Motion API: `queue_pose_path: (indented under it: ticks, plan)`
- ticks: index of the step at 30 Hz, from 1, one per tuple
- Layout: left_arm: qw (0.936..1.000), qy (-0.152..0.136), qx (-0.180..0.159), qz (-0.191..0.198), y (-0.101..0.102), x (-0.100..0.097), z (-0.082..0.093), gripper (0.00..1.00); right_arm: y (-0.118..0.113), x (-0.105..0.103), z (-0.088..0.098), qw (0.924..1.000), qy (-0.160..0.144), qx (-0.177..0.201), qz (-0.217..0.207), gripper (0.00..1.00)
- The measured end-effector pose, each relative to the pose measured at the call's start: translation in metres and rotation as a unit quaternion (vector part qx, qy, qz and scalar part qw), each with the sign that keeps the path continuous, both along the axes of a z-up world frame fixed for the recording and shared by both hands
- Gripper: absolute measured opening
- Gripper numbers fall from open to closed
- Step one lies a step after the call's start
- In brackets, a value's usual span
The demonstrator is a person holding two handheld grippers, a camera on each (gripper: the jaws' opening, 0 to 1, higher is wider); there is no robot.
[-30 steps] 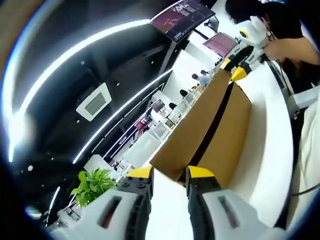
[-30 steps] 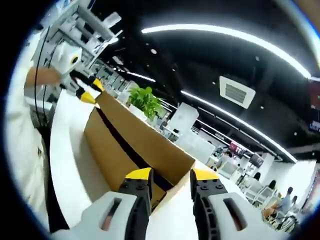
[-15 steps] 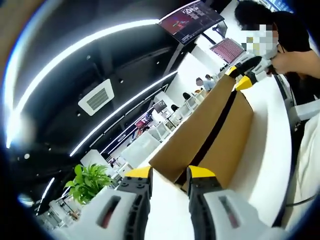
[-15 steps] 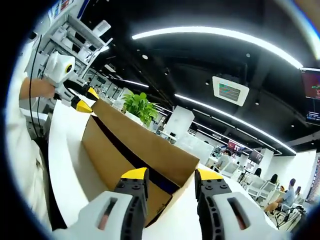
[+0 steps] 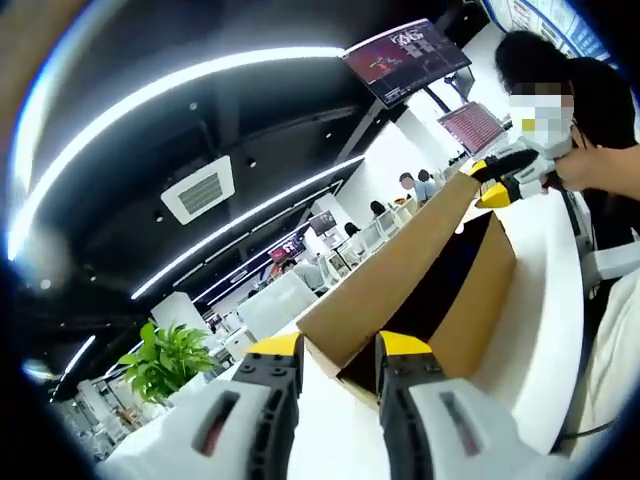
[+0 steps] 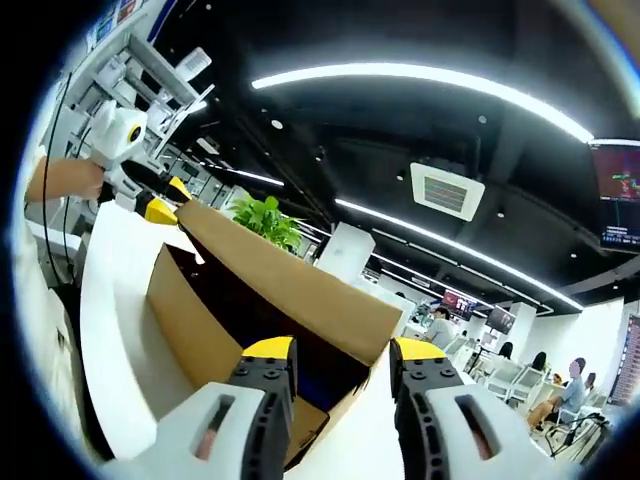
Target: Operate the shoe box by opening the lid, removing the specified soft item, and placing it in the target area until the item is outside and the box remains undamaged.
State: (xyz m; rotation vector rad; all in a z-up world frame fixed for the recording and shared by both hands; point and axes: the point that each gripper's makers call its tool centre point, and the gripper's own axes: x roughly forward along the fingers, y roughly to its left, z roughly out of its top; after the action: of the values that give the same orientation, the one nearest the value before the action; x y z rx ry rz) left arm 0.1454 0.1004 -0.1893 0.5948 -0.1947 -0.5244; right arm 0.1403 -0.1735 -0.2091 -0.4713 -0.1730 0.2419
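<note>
A brown cardboard shoe box lies lengthwise on a white table (image 5: 545, 330), and I hold its lid at both ends. In the left gripper view the lid (image 5: 400, 265) tilts up off the box base (image 5: 490, 300), with a dark gap between them. My left gripper (image 5: 340, 345) is shut on the lid's near end. At the far end is my right gripper (image 5: 495, 180), held by a hand. In the right gripper view the lid (image 6: 290, 290) stands raised over the base (image 6: 185, 320). There my right gripper (image 6: 335, 350) is shut on the near end, and the left gripper (image 6: 160, 200) clamps the far end.
A potted green plant (image 5: 160, 355) (image 6: 265, 215) stands beyond the box. A person (image 5: 590, 130) stands close at the table's side. Overhead run long ceiling lights and a hanging screen (image 5: 405, 60). Shelving (image 6: 150, 80) and seated people fill the background.
The lid has risen off the base at both ends. The thin dark seam has widened into an open gap showing the dark inside. Both cameras tilted slightly.
</note>
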Motion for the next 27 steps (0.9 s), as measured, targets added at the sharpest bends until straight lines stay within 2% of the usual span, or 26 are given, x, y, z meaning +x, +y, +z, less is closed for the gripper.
queue_pose_path:
  ticks: [3,5,6,11,17,20,22,25,27]
  plan:
    - [1.0,0.0,0.0,0.0,0.0,0.0,0.0,0.29,0.0,0.001,-0.001,1.0,0.004,0.002,-0.002,0.35]
    - [0.9999,-0.008,0.005,0.008,0.0,0.001,-0.001,0.29,0.004,0.005,0.003,0.9992,0.009,0.037,0.012,0.35]
    - [1.0,-0.007,0.001,0.007,0.0,0.001,-0.001,0.29,0.004,0.005,0.003,0.9991,0.006,0.04,0.012,0.35]
    - [1.0,-0.006,-0.003,0.004,0.0,0.001,0.0,0.29,0.005,0.007,0.01,0.9988,-0.016,0.044,0.012,0.36]
    - [0.9999,-0.003,-0.011,0.001,0.0,0.003,0.002,0.29,0.004,0.014,0.017,0.9967,-0.032,0.074,-0.008,0.33]
    - [0.9999,-0.005,-0.009,0.001,0.0,0.004,0.004,0.29,0.004,0.016,0.022,0.9947,-0.053,0.086,-0.015,0.32]
    - [0.9999,-0.002,-0.012,-0.001,-0.001,0.006,0.009,0.29,0.001,0.017,0.023,0.9942,-0.066,0.08,-0.028,0.29]
    - [0.9997,0.005,-0.022,-0.004,-0.001,0.007,0.011,0.3,-0.001,0.019,0.024,0.9919,-0.061,0.105,-0.035,0.24]
    - [0.9996,0.007,-0.025,-0.006,-0.001,0.008,0.011,0.3,-0.005,0.021,0.023,0.9903,-0.057,0.119,-0.043,0.15]
